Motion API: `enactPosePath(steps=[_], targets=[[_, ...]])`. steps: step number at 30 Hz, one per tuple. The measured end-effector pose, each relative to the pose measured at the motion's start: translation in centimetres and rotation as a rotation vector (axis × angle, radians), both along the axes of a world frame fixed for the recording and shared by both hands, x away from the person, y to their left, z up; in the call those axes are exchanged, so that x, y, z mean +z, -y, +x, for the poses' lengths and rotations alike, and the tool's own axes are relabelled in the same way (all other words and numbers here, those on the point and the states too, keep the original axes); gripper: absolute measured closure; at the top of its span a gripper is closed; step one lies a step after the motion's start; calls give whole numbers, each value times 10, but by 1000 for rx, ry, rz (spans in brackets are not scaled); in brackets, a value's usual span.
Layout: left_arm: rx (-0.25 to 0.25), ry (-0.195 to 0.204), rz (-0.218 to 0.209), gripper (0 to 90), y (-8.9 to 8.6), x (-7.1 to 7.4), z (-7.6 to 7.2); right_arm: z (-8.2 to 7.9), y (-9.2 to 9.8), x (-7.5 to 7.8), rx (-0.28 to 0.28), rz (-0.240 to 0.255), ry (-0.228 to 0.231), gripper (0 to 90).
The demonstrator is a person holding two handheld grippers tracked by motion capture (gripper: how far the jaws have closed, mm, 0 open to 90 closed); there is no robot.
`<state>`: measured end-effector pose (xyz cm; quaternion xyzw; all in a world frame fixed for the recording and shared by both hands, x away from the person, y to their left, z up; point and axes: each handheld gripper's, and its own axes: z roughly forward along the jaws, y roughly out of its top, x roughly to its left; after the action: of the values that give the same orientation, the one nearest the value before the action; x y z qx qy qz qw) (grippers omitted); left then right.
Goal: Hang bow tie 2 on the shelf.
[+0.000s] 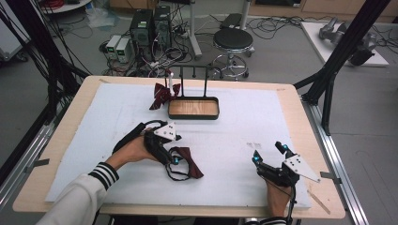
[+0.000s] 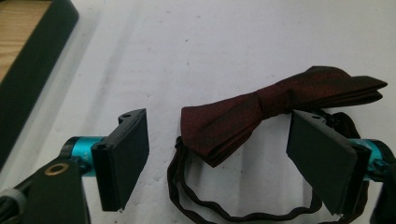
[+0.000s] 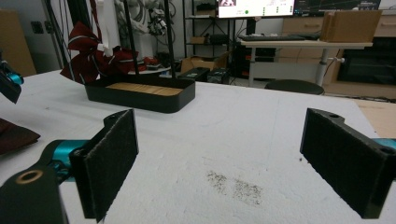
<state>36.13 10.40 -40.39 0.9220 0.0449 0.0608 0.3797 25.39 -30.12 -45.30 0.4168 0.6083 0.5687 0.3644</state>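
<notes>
The left gripper (image 2: 217,154) straddles the dark red bow tie (image 2: 280,105) (pads apart from it); the right gripper (image 3: 219,154) stands wide over the counter (image 3: 261,140).

The high view looks forward and down over the desk (image 1: 65,140). Both tong-mounted views sit low and close; the right one faces the tray (image 3: 140,95), shared with the high view (image 1: 193,108).

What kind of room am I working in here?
Most likely a robotics or data-collection lab: desktop computers with tangled cables on the floor behind the table, a black frame strut, and a lit monitor on a desk.
</notes>
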Motion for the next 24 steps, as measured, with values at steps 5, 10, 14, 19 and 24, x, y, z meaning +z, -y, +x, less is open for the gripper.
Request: enactPosePath(steps=[5, 10, 14, 19, 24], targets=[[-9, -1, 26, 246, 3, -4, 1, 0, 0, 0, 0, 1, -1, 105], [-17, 7, 66, 264, 5, -9, 2, 0, 1, 0, 0, 7, 1, 105], [-15, 15, 83, 275, 6, -11, 2, 0, 1, 0, -1, 13, 3, 106], [-33, 22, 106, 298, 8, -13, 1, 0, 1, 0, -1, 13, 2, 105], [-47, 29, 99, 314, 11, -15, 0, 0, 1, 0, -1, 14, 2, 105]])
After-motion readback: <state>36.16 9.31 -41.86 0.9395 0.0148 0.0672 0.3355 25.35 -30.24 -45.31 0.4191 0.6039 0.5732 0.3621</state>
